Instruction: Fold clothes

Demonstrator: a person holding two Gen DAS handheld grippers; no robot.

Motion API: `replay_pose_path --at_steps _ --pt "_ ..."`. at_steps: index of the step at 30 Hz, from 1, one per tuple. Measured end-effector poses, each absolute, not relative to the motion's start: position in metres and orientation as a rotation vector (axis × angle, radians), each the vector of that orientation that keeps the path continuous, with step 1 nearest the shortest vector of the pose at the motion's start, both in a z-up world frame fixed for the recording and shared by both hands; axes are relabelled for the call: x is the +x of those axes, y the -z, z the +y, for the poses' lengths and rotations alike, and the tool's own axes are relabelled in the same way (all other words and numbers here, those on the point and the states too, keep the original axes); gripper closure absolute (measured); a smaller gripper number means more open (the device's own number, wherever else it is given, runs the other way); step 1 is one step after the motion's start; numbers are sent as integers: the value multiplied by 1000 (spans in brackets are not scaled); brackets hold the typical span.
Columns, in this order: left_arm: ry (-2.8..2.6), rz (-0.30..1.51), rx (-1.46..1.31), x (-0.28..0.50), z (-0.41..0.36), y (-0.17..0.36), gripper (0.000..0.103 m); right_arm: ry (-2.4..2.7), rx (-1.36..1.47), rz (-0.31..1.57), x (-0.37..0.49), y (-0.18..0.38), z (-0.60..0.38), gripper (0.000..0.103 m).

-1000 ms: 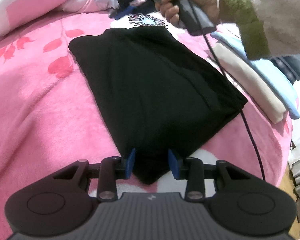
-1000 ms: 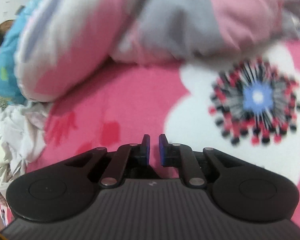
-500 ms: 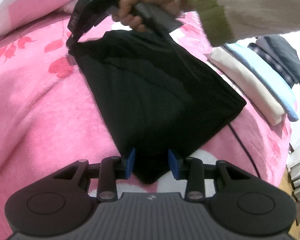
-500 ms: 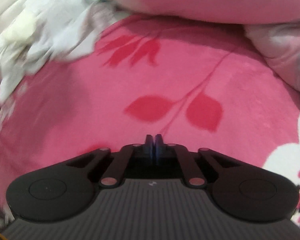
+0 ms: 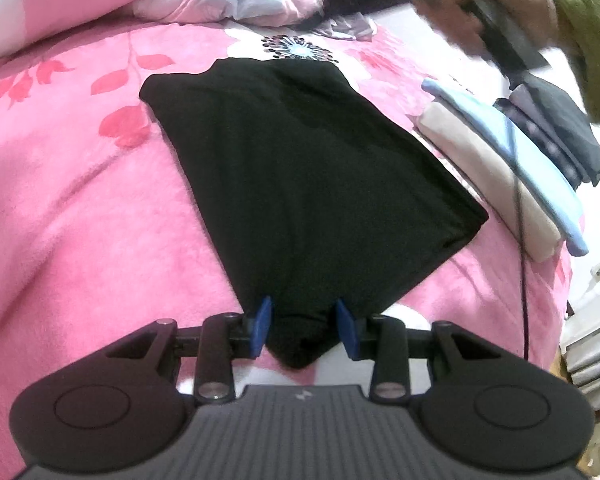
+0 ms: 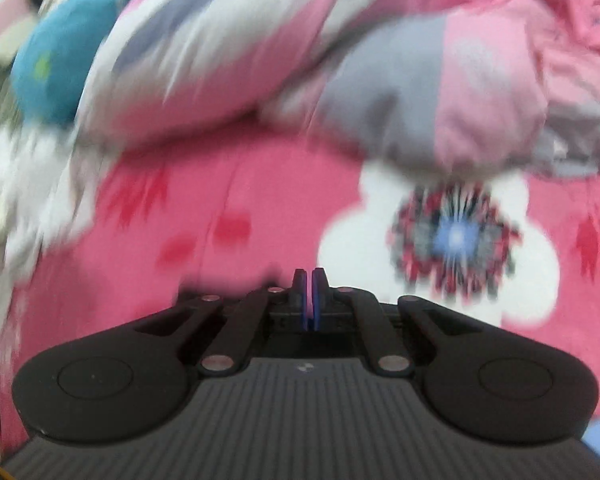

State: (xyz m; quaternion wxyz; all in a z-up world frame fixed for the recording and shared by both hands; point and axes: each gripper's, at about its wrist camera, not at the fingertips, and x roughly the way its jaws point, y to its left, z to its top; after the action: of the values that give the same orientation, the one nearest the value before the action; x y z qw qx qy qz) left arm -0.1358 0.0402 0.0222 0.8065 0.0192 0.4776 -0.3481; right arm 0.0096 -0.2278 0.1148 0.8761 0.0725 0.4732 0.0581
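Garment first, seen from the left wrist: black garment (image 5: 300, 168) lying flat as a folded panel on the pink blanket (image 5: 80, 220) of the bed, near corner bunched between the blue pads of the left hand-held gripper (image 5: 305, 320), clamped on that corner. Well apart to the right, a stack of folded clothes (image 5: 492, 168) (cream, pale blue, dark items on top). Above it, blurred, the right hand (image 5: 464, 12) in a green cuff, with a black cable (image 5: 520, 220) trailing down past the stack.

Probably mid-fold, with one more fold to make. Keep the clamped corner pinned low so the panel does not drag across the blanket. Take the matching corner on the right edge, not the far one, so both edges lift level. Mind the cable: keep it off the cloth before lifting.

From the right wrist, heavily blurred: right hand-held gripper (image 6: 310, 300) with pads together and nothing between them, over bare blanket near the printed flower (image 6: 456, 236), crumpled quilt (image 6: 380, 60) beyond. No garment in sight here. Spread the pads before coming down, bite only the top layers at the edge, then carry over in one smooth arc and lay edge to edge.
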Motion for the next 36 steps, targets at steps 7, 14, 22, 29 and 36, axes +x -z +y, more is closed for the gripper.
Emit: replay_pose_path --at_steps 7,14,22,29,36 --pt "695 1019 79 -141 32 -25 65 36 108 1056 22 -52 -264 103" --pt "612 1042 69 -141 22 -27 65 -85 180 944 20 -85 -270 100" --pt "513 1060 16 -141 17 -28 65 104 188 982 33 -62 -286 99" --pt "470 1045 -13 -146 16 -28 64 -220 81 1024 -24 -105 -238 99" --pt "463 1060 -16 -144 20 -36 64 -71 118 1284 -64 -67 -236 103"
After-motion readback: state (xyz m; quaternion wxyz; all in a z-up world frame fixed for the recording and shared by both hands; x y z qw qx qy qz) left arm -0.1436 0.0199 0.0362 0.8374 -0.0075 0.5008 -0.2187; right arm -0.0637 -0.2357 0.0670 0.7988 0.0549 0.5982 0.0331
